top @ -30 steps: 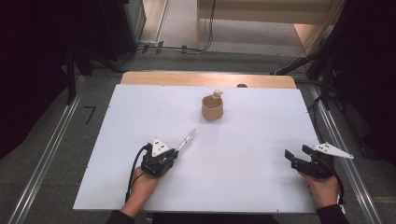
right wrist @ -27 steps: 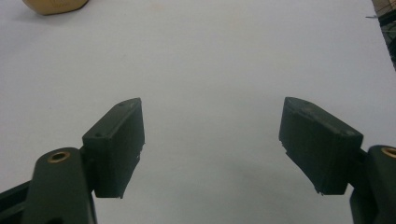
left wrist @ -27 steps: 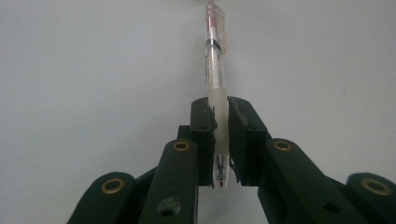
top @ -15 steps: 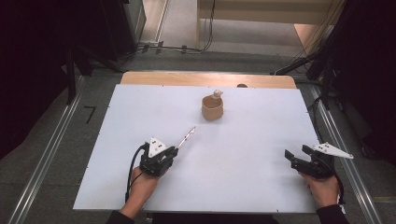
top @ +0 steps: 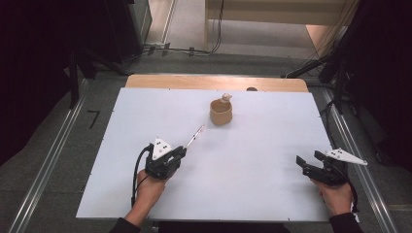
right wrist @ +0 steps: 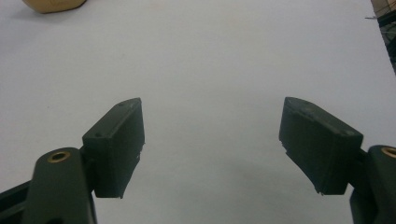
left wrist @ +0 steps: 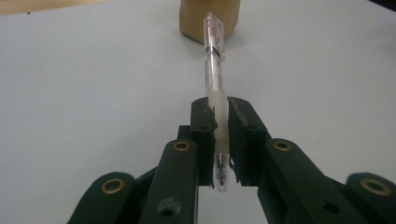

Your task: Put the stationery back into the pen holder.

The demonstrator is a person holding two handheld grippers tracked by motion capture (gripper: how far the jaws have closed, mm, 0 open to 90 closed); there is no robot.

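Since the earlier frames your left claw has drawn slightly back toward you with the pen, while your right claw has kept its place. Nearest you, the left claw is clenched on the pen's frosted grip, tip end toward the camera and clear barrel pointing forward, lifted off the white counter. The right claw, at the near right edge, stands released with nothing between its jaws. Beyond the pen's far end, apart from it, sits the tan cup with a small pale object at its rim. The step in hand appears to be carrying the pen to the cup; the next move calls for advancing, raising and tilting the barrel over the rim before letting go. Print on the barrel is too small to read.
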